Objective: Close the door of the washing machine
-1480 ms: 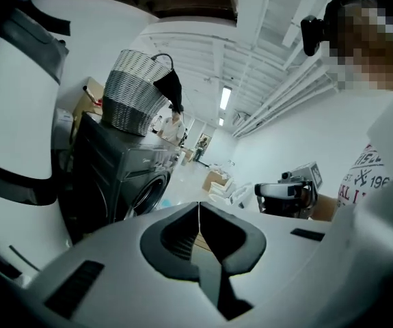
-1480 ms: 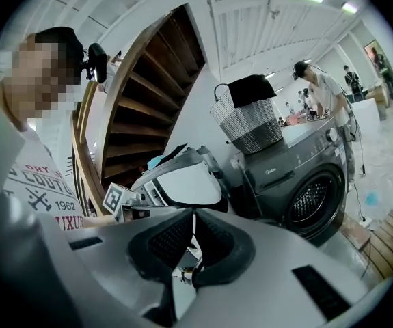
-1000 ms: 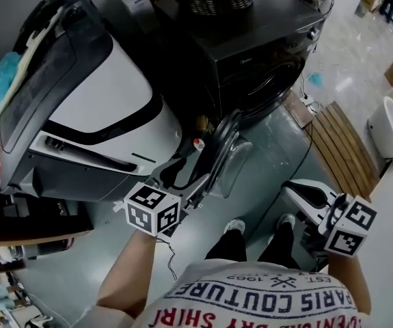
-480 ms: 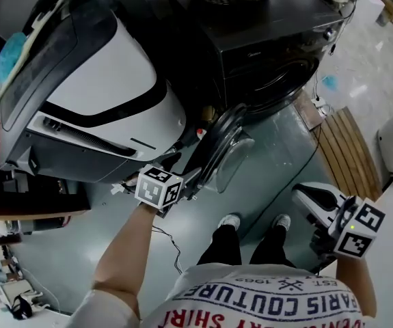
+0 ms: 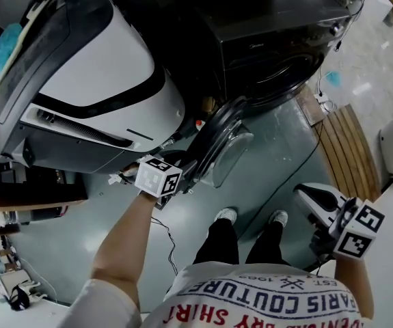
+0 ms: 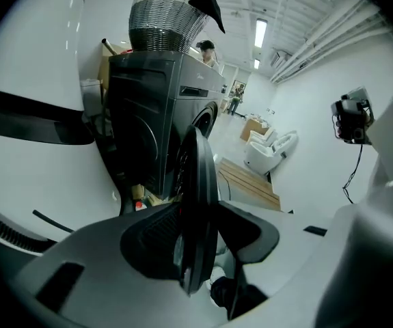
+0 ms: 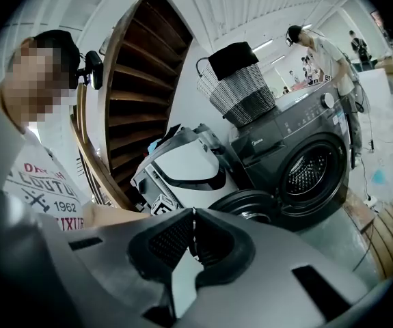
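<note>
Ahead of the left gripper [image 5: 191, 174] and further off, a dark front-loading washing machine [image 5: 278, 53], drum opening [image 7: 312, 173] bare. Right at that gripper's tips, the round door [image 5: 218, 144], swung wide on its hinge, standing edge-on and running away from the jaws toward the machine. Jaws just closing, roughly half apart, pads set either side of the door's rim and seemingly pressing on it. Coming move, by judgement: a push of that rim sideways and in toward the opening, round the hinge at the far end. Left hand plainly the nearer one. Right gripper [image 7: 193, 232] well apart on the other side, held back near the person's body, pads together, holding nothing. Close on the left gripper's left, a large white appliance [image 5: 107, 80], leaving little room that way. Below, smooth grey floor [image 5: 271, 149]. Past the door and off to the right, a wooden slatted platform [image 5: 346, 149], seemingly clear of the door's arc.
</note>
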